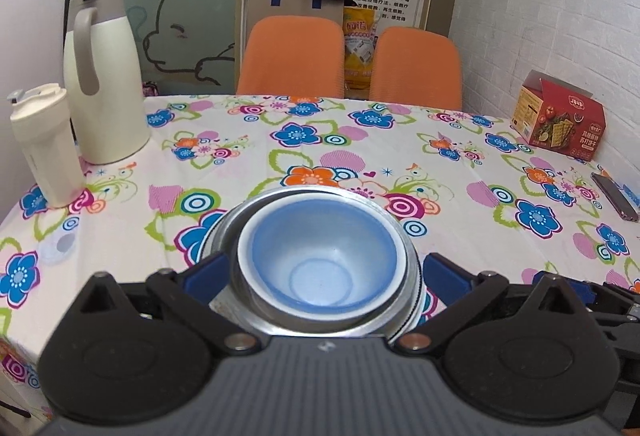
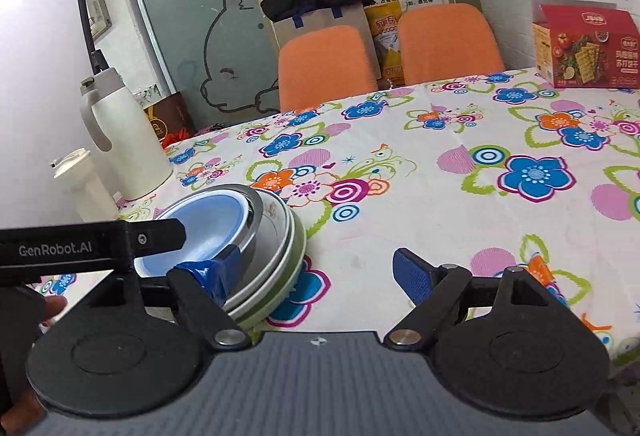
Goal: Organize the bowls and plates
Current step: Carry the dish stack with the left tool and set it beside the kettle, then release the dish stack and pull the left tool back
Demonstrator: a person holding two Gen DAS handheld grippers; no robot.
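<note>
I see my left gripper (image 1: 322,272) spread wide, straddling the blue plastic bowl (image 1: 320,264) nested in the steel bowl and plates stack (image 2: 276,256) at lower centre, while my right gripper (image 2: 316,272), also spread and empty, sits just right of it.
</note>
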